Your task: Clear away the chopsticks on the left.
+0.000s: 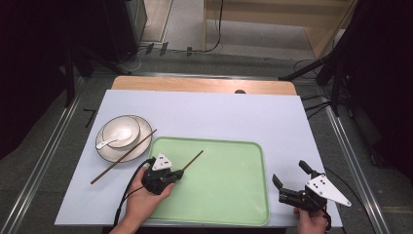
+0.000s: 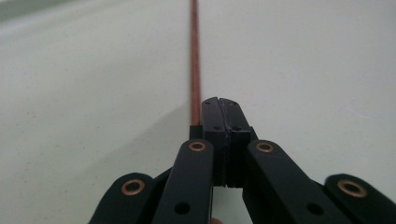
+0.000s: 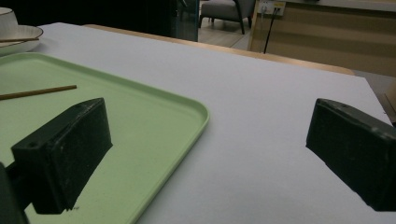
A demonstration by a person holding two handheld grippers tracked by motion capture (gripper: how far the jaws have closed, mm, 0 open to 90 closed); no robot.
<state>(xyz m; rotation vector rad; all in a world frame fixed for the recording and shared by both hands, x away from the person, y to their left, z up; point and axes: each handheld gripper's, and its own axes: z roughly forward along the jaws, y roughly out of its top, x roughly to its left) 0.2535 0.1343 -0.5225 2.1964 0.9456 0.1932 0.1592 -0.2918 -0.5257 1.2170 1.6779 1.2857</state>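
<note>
Two grippers: we see the left gripper (image 1: 178, 174), lower centre, with jaws clamped on a chopstick (image 2: 194, 65) over the green tray (image 1: 234, 195). Our right gripper (image 1: 289, 178), lower right, has jaws wide apart above the desk (image 1: 219, 112), holding nothing. A second chopstick (image 1: 122, 157) leans on the plate (image 1: 108, 152) bearing a bowl (image 1: 120, 131) and a spoon (image 1: 113, 139).

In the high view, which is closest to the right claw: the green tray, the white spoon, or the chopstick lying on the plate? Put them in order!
From the right claw:
1. Green tray, right beside it, to its left.
2. Chopstick on the plate, far left, past the tray.
3. White spoon, in the bowl, farthest back left.
</note>
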